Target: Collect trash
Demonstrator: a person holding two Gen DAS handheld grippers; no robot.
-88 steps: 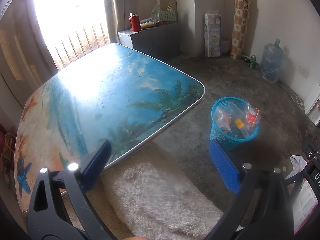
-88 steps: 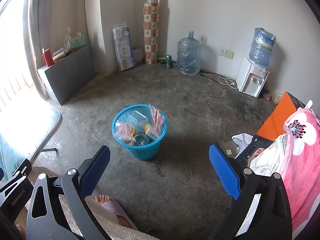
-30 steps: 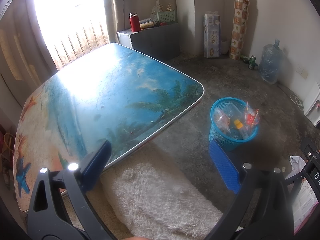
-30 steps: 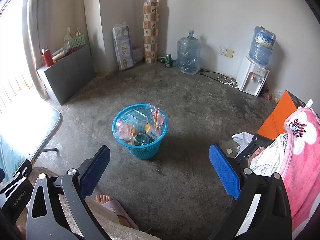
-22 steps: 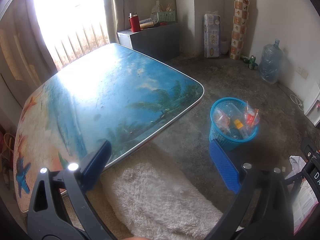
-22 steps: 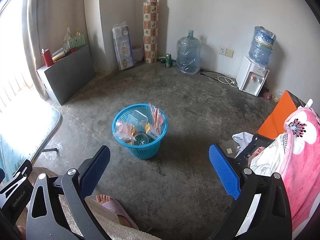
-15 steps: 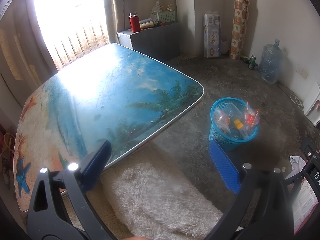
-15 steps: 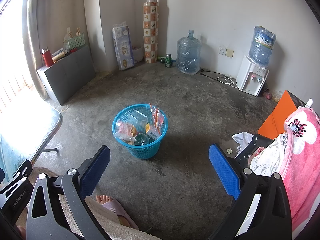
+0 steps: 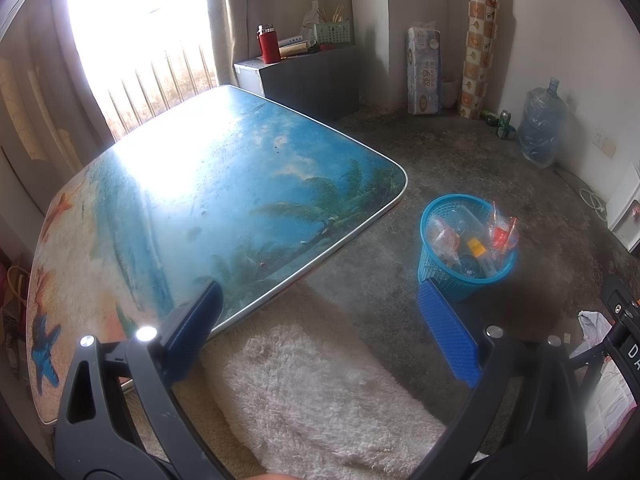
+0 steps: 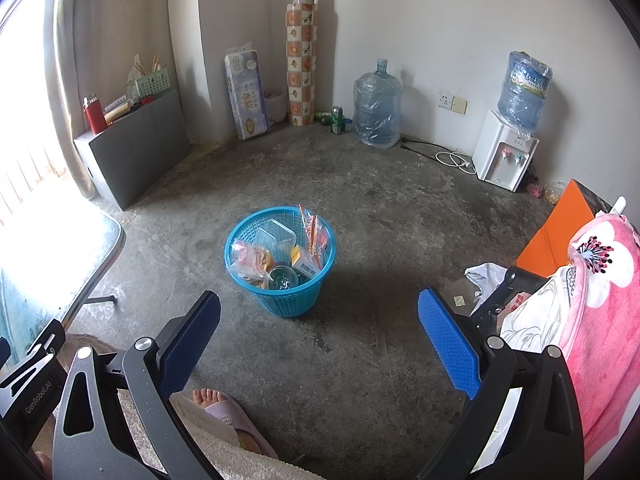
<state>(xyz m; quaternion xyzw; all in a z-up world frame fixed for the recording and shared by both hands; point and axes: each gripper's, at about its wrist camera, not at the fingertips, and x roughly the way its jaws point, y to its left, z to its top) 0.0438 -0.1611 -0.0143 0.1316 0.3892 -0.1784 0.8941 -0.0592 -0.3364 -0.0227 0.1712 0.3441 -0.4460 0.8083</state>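
Observation:
A blue mesh basket stands on the concrete floor, filled with plastic wrappers, a clear tub and a small box. The left wrist view shows the same basket to the right of the table. My right gripper hangs open above the floor in front of the basket, with nothing between its blue pads. My left gripper is open too, hovering over a fluffy white rug by the near edge of the table, whose beach-print top is bare.
A grey cabinet with a red flask stands by the window. Water jugs, a dispenser and tissue packs line the far wall. A pink flowered blanket and orange box sit at right. A person's slippered foot rests below.

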